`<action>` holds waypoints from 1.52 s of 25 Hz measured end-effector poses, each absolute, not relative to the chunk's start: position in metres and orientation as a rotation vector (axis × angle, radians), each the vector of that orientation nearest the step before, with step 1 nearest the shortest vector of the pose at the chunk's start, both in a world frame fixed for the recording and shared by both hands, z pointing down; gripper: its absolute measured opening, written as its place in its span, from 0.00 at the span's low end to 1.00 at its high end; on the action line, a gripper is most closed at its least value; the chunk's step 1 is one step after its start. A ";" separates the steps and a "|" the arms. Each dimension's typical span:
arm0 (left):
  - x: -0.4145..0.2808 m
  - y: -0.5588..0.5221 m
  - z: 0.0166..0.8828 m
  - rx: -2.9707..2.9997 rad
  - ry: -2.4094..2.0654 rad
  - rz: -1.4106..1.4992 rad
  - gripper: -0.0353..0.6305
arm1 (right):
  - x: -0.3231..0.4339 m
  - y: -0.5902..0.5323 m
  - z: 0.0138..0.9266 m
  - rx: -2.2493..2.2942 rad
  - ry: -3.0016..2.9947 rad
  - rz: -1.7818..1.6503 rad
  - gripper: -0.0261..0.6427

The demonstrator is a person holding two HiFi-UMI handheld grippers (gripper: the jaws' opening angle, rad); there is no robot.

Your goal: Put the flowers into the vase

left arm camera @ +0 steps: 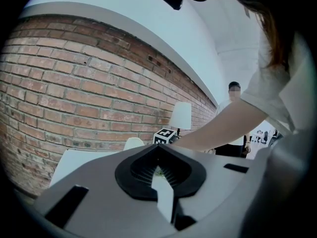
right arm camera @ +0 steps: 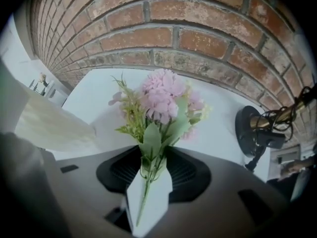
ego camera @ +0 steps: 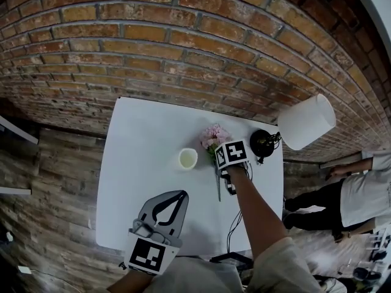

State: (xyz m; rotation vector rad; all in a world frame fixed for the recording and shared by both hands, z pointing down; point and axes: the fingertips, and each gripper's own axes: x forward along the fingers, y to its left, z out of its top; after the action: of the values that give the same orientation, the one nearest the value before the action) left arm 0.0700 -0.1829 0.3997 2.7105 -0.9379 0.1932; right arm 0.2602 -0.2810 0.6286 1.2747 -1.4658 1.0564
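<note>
A bunch of pink flowers (ego camera: 214, 136) lies on the white table (ego camera: 137, 176), its green stems running toward me. My right gripper (ego camera: 221, 172) points steeply down over those stems, its marker cube above them. In the right gripper view the stems and leaves (right arm camera: 151, 145) pass between the right gripper's (right arm camera: 152, 151) jaw tips, and the pads touch them on both sides. The blooms (right arm camera: 163, 95) lie beyond the tips. A small white vase (ego camera: 187, 159) stands upright just left of the flowers. My left gripper (ego camera: 182, 194) hovers near the table's front edge, shut and empty.
A lamp with a black base (ego camera: 263, 142) and a white shade (ego camera: 307, 121) stands at the table's back right corner, close to the flowers. Its cable (ego camera: 235, 224) runs off the front edge. A brick wall is behind the table. A person (ego camera: 360, 194) stands at the right.
</note>
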 end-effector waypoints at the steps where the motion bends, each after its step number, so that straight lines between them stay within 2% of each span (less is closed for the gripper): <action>1: 0.070 -0.184 0.400 2.711 -0.941 0.192 0.06 | 0.260 -0.281 0.630 1.274 -1.461 1.058 0.28; 5: 0.068 -0.185 0.400 2.709 -0.952 0.197 0.06 | 0.258 -0.277 0.639 1.247 -1.437 1.088 0.27; 20: 0.058 -0.185 0.401 2.689 -0.980 0.200 0.06 | 0.251 -0.277 0.641 1.188 -1.489 1.122 0.14; 38: 0.056 -0.167 0.392 2.707 -0.969 0.177 0.06 | 0.251 -0.281 0.601 1.263 -1.606 0.998 0.12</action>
State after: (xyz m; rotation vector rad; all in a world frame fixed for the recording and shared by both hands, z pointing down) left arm 0.0559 -0.1674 0.3923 2.7066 -0.9694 0.1771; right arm 0.2511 -0.2809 0.6013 1.2630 -1.6061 0.9982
